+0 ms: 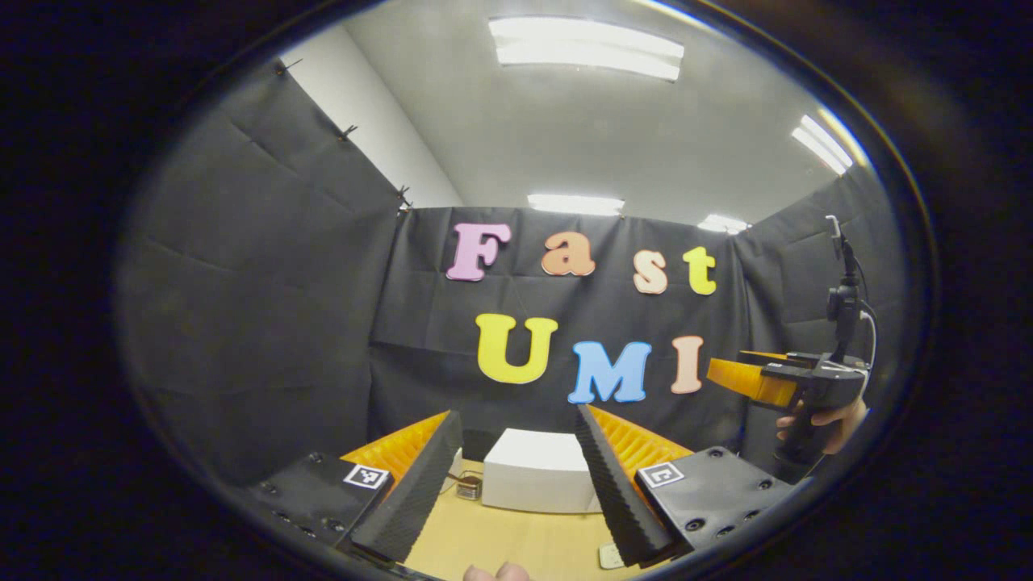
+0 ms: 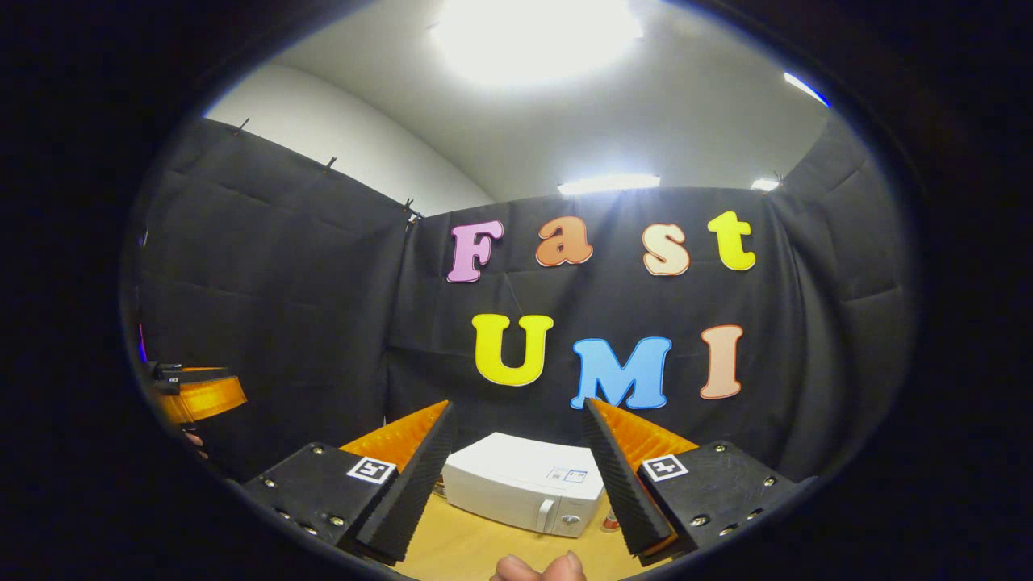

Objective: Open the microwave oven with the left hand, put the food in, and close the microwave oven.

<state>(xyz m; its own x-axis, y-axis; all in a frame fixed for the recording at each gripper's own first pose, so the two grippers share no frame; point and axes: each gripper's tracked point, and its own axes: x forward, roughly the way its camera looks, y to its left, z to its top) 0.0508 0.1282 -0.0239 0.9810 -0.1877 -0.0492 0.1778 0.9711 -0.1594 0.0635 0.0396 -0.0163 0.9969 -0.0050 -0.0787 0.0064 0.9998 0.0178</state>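
1. One microwave (image 2: 524, 482) stands on the worktop (image 2: 468, 549), white, door shut, with its back close to the booth's cloth wall.
2. In the right gripper view the microwave's handle (image 2: 546, 515) and one knob (image 2: 571, 520) sit at its right end. A small reddish thing (image 2: 611, 520) stands on the worktop just beside that end, too small to identify.
3. In the left gripper view the microwave (image 1: 539, 472) shows as a plain white box. A small brown object (image 1: 469, 486) rests just beside its left end, and a white item (image 1: 611, 555) lies on the worktop (image 1: 500, 541) in front of its right end.
4. Two grippers are up above the worktop, well short of the microwave. The left gripper (image 1: 516, 468) has its fingers spread wide and holds nothing. The right gripper (image 2: 516, 472) is likewise wide apart and empty.
5. Bare worktop lies between the microwave's front and both grippers.
6. To the microwave's right in the left gripper view, a hand (image 1: 827, 424) grips the other gripper's handle in open air.
7. Fingertips (image 2: 539, 569) show at the bottom edge in front of the microwave.
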